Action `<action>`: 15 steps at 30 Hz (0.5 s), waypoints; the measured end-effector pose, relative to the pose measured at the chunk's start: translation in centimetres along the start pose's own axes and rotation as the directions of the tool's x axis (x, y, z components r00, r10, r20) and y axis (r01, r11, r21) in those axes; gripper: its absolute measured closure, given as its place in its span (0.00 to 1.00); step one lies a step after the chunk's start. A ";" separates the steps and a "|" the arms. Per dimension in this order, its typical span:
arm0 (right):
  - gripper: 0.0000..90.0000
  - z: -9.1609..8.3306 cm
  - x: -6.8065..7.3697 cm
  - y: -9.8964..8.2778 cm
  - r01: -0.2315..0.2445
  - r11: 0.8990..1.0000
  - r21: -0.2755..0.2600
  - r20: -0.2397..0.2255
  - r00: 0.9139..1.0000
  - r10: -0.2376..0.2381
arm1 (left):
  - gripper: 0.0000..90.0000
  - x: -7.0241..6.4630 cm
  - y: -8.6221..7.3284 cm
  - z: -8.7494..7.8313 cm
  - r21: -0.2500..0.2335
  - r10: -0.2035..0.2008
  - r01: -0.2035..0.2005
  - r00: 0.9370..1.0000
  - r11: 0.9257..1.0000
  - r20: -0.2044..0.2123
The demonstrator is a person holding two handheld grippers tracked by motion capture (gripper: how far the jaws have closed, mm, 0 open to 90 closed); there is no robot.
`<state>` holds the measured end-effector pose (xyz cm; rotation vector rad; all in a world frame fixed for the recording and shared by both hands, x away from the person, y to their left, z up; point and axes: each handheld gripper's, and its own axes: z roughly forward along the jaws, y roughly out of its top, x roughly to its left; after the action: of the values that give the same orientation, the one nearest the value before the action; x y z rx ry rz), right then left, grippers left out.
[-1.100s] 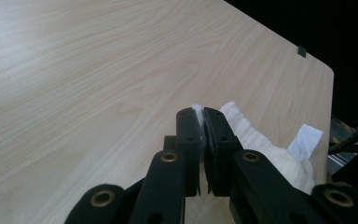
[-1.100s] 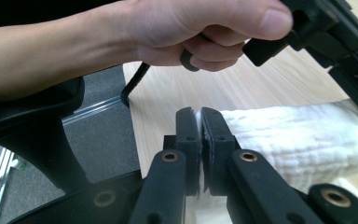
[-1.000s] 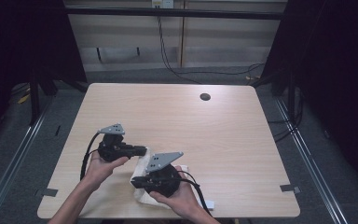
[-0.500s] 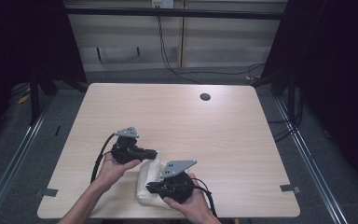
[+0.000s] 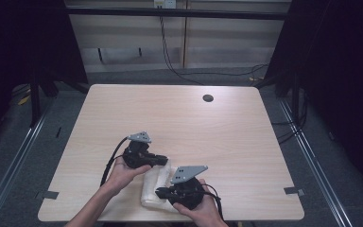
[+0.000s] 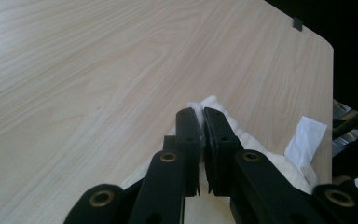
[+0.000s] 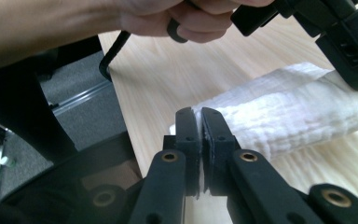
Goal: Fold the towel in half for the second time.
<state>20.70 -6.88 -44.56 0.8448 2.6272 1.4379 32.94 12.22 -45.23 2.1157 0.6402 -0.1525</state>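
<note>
- High view: white towel [image 5: 155, 187], folded into a thick roll, lying on the near part of the wooden table [image 5: 227, 137], close to the front edge and a little left of centre. Left gripper [image 5: 163, 161] held low at the towel's far end, jaws pointing to the right across it. Right gripper [image 5: 162, 192] held low at the towel's near end, jaws pointing left, grey three-cornered plate on top. Both hands coming in from the bottom edge, one on each side of the roll. Small dark round hole [image 5: 208, 98] in the tabletop far off toward the back edge, well apart from the towel.
- Left gripper view: black jaws pressed together on a white fold of the towel [image 6: 261, 147], cloth pinched between the pads and bulging out past the tips. Rest of the roll running away to the right under the jaws. White label [image 6: 306, 138] sticking up from the cloth near the table's edge. Bare wood grain beyond.
- Right gripper view: jaws likewise clamped tight on the towel's [image 7: 279, 116] corner, a thin seam of cloth between the pads. Roll stretching away to the right, flat on the table. Left gripper [image 7: 354, 49] at the roll's far end, upper right, with the hand holding it along the top of the view.
</note>
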 end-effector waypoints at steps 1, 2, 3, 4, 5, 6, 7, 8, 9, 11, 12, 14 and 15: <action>0.96 -0.2 0.0 -0.1 0.002 1.000 0.006 0.006 1.000 -0.002 | 0.95 0.0 0.0 0.1 -0.005 -0.005 0.005 1.000 1.000 0.003; 0.96 -0.4 0.0 -0.2 -0.002 1.000 0.007 0.005 1.000 0.002 | 0.95 0.0 0.1 0.3 0.000 -0.009 0.009 1.000 1.000 0.004; 0.96 -0.5 -0.1 -0.3 -0.005 1.000 0.007 0.008 1.000 0.005 | 0.95 -0.1 0.1 0.5 0.006 -0.015 0.015 1.000 1.000 0.001; 0.96 -0.6 -0.2 -0.5 -0.012 1.000 0.005 0.013 1.000 0.012 | 0.95 -0.1 0.1 0.7 0.013 -0.016 0.016 1.000 1.000 0.002; 0.96 -0.7 -0.3 -0.8 -0.021 1.000 0.003 0.008 1.000 0.021 | 0.95 -0.1 0.1 1.0 0.026 -0.012 0.012 1.000 1.000 0.006; 0.96 -0.7 -0.4 -1.1 -0.026 1.000 0.005 -0.001 1.000 0.026 | 0.95 -0.2 0.1 1.4 0.032 -0.012 0.012 1.000 0.999 0.013; 0.96 -0.5 -0.5 -1.4 -0.034 0.999 0.013 -0.015 0.999 0.034 | 0.95 -0.2 0.1 1.7 0.042 -0.006 0.005 1.000 0.999 0.012; 0.96 -0.3 -0.7 -1.7 -0.040 0.999 0.023 -0.013 0.999 0.040 | 0.95 -0.3 0.2 2.0 0.049 -0.004 0.004 1.000 0.999 0.013; 0.96 -0.1 -0.8 -2.0 -0.045 0.999 0.026 -0.013 0.999 0.046 | 0.95 -0.4 0.2 2.3 0.052 -0.008 0.007 1.000 0.999 0.019; 0.96 -0.1 -0.9 -2.3 -0.057 0.998 0.033 -0.014 0.998 0.058 | 0.95 -0.9 0.2 2.7 0.055 0.004 -0.005 1.000 0.998 0.011; 0.96 -0.2 -0.9 -2.4 -0.059 0.998 0.026 -0.017 0.998 0.059 | 0.95 -1.0 0.2 2.8 0.061 0.008 -0.009 1.000 0.998 0.018; 0.95 -0.5 -0.9 -2.6 -0.051 0.998 0.034 -0.015 0.999 0.052 | 0.95 -1.0 0.2 3.2 0.062 0.002 -0.003 1.000 0.998 0.011; 0.95 -0.5 -0.9 -2.8 -0.048 0.998 0.043 0.000 0.999 0.048 | 0.95 -0.8 0.1 3.4 0.068 0.001 -0.002 1.000 0.998 0.011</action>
<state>20.08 -8.88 -46.63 0.9177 2.6658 1.3972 32.70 9.18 -46.85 2.1789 0.6352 -0.1872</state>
